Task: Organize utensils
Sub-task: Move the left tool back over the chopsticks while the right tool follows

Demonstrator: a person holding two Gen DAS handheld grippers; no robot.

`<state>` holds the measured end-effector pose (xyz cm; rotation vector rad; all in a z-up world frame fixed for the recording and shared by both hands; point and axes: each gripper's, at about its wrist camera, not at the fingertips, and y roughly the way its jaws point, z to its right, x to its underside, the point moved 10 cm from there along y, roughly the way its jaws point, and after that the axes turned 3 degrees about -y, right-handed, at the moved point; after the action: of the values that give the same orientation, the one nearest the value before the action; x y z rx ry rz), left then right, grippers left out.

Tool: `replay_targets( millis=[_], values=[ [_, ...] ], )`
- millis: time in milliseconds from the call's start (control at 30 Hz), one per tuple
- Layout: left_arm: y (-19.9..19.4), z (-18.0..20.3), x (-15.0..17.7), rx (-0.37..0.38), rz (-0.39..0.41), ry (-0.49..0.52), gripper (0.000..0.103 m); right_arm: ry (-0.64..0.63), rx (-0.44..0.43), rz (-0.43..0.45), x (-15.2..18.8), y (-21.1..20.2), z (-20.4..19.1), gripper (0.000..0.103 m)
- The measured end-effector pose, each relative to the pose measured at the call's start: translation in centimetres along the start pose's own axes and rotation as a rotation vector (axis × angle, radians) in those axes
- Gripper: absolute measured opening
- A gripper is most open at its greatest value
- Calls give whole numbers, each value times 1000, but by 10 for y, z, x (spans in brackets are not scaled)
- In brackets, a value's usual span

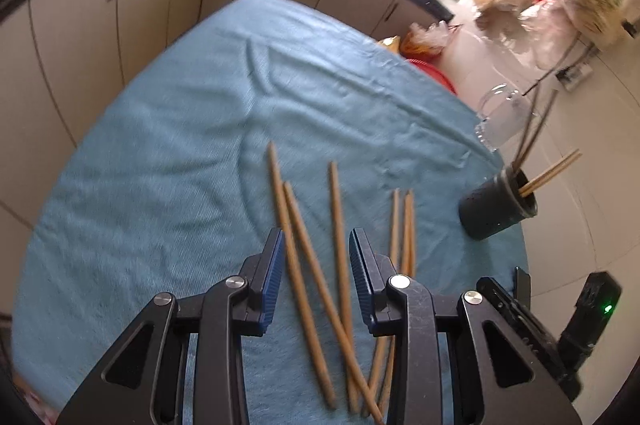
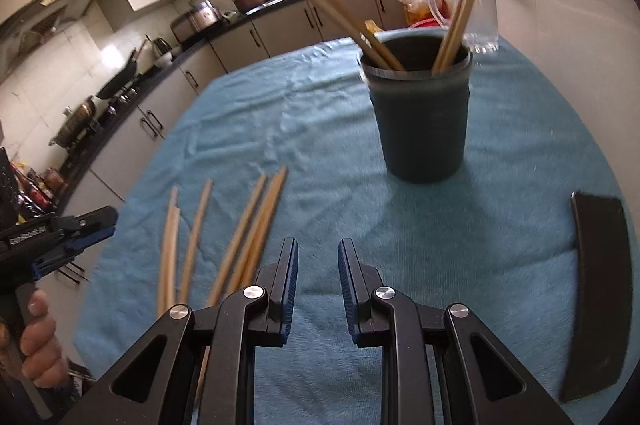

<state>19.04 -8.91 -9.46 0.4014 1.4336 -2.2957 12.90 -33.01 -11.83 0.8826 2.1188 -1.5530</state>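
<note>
Nearest the left wrist camera, the left tool (image 1: 316, 237) is hanging over the table (image 1: 160, 165) with its blue-padded fingers apart and gripping nothing. Several loose wooden chopsticks (image 1: 296, 245) are lying on the teal cloth directly under that gap, crossing one another at their near ends and fanning apart farther off. In the right wrist view, the right tool (image 2: 318, 245) is also standing slightly apart and empty, with the same chopsticks just to its left and bare cloth beneath it. A flat dark object (image 2: 596, 289) is lying off to the right. Farther back, a dark cylindrical holder (image 2: 420, 113) is standing upright, already carrying a few chopsticks that lean outward. A clear glass jar (image 1: 500, 117) is sitting beyond it near the table's edge.

The sticks look light, stiff and smooth, likely to roll or pivot if pinched off-centre; taking one around its middle, clear of the crossing, seems safest.
</note>
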Motion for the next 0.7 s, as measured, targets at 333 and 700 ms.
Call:
replay_targets(
  millis=[333, 700],
  values=[
    [36, 12, 3, -1, -101, -12, 31, 29, 33, -43, 25, 27, 18, 22],
    [93, 36, 5, -128, -152, 132, 12, 4, 8, -24, 27, 28, 14, 30]
  ],
)
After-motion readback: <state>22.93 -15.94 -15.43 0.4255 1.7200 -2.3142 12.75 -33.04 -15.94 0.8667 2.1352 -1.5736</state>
